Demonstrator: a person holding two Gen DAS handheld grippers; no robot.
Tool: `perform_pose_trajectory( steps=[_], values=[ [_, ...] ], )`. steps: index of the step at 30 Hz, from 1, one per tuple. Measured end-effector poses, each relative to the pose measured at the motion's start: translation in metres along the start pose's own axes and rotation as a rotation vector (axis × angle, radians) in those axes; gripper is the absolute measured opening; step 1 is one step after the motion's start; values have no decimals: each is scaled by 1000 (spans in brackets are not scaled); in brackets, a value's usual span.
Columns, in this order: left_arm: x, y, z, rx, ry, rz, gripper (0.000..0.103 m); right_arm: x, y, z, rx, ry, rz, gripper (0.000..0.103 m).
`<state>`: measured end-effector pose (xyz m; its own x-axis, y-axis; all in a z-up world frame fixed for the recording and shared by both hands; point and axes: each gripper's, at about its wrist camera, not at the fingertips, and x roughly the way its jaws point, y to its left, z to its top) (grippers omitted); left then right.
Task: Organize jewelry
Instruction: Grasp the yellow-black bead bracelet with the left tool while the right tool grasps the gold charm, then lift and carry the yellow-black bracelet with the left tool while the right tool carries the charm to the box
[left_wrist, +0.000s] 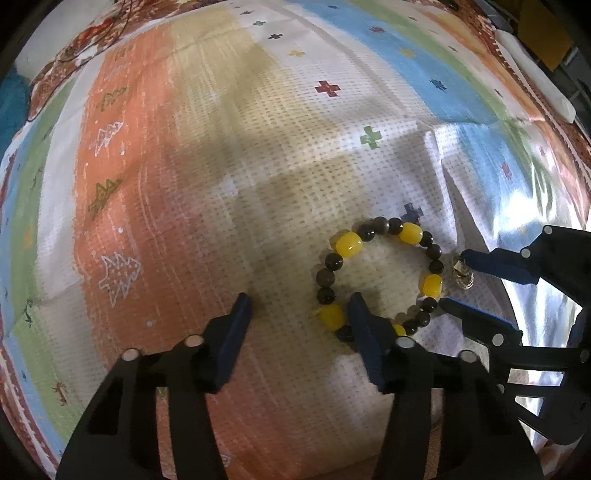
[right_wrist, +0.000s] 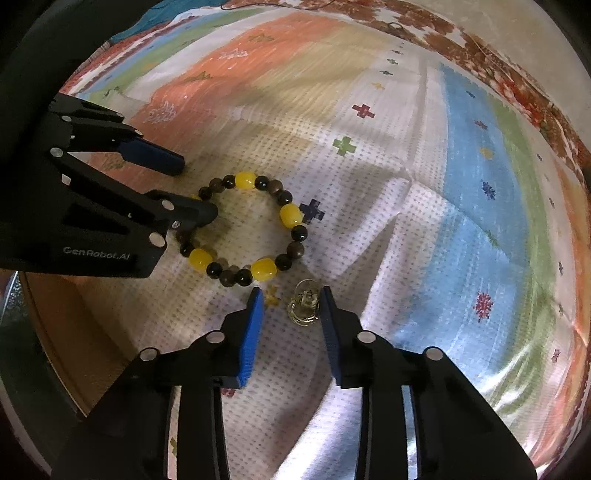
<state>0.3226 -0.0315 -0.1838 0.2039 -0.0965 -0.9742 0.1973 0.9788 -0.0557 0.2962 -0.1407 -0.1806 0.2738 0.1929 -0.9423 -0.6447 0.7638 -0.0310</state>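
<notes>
A bracelet (left_wrist: 380, 273) of dark brown and yellow beads lies flat on the patterned cloth (left_wrist: 221, 166); it also shows in the right wrist view (right_wrist: 251, 229). A small gold ring (right_wrist: 303, 307) lies just beside it, also in the left wrist view (left_wrist: 463, 275). My left gripper (left_wrist: 301, 306) is open, its right finger resting inside the bracelet's loop over the near beads. My right gripper (right_wrist: 291, 297) is open with the ring between its fingertips, low over the cloth (right_wrist: 406, 184).
The cloth is creased, with a raised fold (right_wrist: 410, 177) to the right of the jewelry. A wooden surface edge (right_wrist: 48, 325) shows at the lower left. A white object (left_wrist: 535, 74) lies at the far right edge of the cloth.
</notes>
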Motion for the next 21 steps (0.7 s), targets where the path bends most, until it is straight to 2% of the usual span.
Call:
perform_pose_trajectory(
  steps=[3, 5, 6, 21],
  values=[
    [-3, -2, -1, 17, -2, 8, 34, 1, 4, 0, -11, 1, 6, 22],
    [-2, -4, -1, 20, -6, 13, 22, 2, 5, 1, -15, 2, 10, 18],
    [-2, -4, -1, 19, -6, 15, 12, 2, 4, 1, -14, 2, 11, 18],
    [-13, -11, -9, 16, -10, 27, 12, -7, 3, 1, 3, -14, 14, 17]
  ],
)
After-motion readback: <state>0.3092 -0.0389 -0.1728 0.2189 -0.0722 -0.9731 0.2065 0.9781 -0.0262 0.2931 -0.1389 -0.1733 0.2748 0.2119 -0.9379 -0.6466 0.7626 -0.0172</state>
